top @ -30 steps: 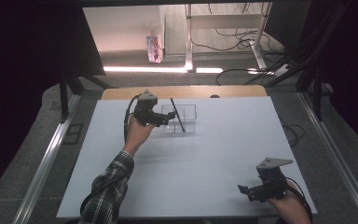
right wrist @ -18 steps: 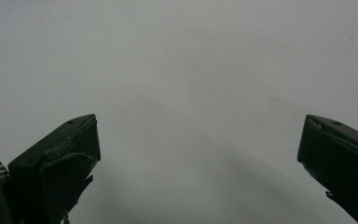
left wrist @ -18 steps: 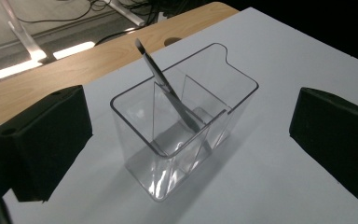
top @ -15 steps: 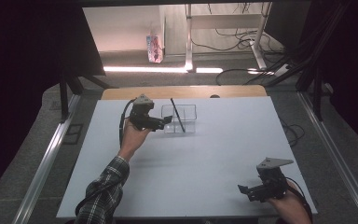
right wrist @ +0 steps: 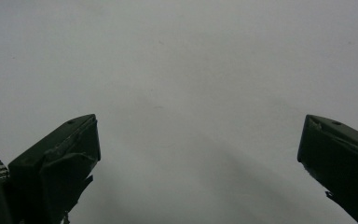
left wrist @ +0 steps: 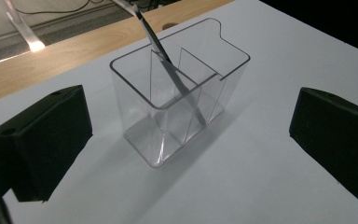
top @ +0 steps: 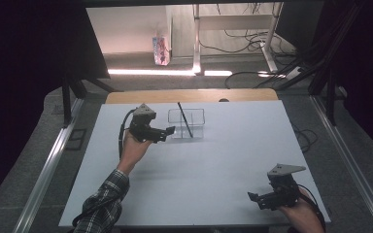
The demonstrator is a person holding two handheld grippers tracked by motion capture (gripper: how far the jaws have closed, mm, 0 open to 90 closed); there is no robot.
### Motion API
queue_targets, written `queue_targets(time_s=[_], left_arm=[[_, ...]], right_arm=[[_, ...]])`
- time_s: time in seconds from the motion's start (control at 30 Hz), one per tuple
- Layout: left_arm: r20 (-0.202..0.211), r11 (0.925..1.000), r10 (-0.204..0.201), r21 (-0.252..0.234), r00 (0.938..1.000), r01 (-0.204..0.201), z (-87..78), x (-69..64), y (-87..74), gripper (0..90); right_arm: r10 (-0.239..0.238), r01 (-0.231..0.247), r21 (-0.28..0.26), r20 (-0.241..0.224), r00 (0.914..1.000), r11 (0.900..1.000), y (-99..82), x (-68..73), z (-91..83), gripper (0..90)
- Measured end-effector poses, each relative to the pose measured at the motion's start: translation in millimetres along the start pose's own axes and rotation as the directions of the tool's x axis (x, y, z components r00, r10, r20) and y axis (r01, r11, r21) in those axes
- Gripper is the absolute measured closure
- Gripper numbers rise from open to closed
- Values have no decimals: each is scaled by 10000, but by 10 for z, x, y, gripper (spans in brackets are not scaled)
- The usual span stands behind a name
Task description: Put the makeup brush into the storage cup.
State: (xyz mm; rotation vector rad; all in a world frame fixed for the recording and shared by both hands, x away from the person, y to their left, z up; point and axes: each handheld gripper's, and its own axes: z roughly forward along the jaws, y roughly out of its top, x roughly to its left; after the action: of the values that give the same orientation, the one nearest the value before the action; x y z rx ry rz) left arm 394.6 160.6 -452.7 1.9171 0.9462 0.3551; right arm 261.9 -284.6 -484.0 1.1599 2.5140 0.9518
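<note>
Left tongs [top: 167, 131] are hovering with jaws spread wide and nothing between them, pointing at the clear organizer [top: 186, 123] just beside them at the far middle of the bench [top: 209, 165]. In the left gripper view the jaws are framing that organizer [left wrist: 179, 105] without touching it; its walls are see-through, so the inner dividers are hard to count. A thin dark pen [top: 185, 119] is leaning tilted inside one compartment, its upper end cut off at the top of the left gripper view [left wrist: 168, 65].

Right tongs [top: 260, 198] are resting low at the near right corner, well apart from the organizer, jaws gaping wide and gripping nothing; their own view is looking at bare white surface.

Beyond the bench, a small carton [top: 160, 50] is standing on the floor, its printing too blurred to read.
</note>
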Motion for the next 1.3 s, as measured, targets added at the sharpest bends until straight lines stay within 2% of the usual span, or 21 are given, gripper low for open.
queue_targets(time_s=[0.37,0.83,1.1,1.3], left_arm=[[-2,9999,-108,-56,9999,108,-126,-24,-99,0],[-14,10000,74,65,10000,-74,-254,-98,-209,0],[-67,9998,-187,94,9998,188,-307,-91,-317,0],[-86,9995,-233,211,9997,235,-310,-107,-367,0]], right_arm=[[-21,21,-12,9,10000,10000,2,1,-5,0],[-35,35,-3,36,10000,10000,2,5,-4,0],[-33,33,-60,36,10000,10000,4,2,-8,0],[-6,6,-46,38,10000,10000,7,4,-17,0]])
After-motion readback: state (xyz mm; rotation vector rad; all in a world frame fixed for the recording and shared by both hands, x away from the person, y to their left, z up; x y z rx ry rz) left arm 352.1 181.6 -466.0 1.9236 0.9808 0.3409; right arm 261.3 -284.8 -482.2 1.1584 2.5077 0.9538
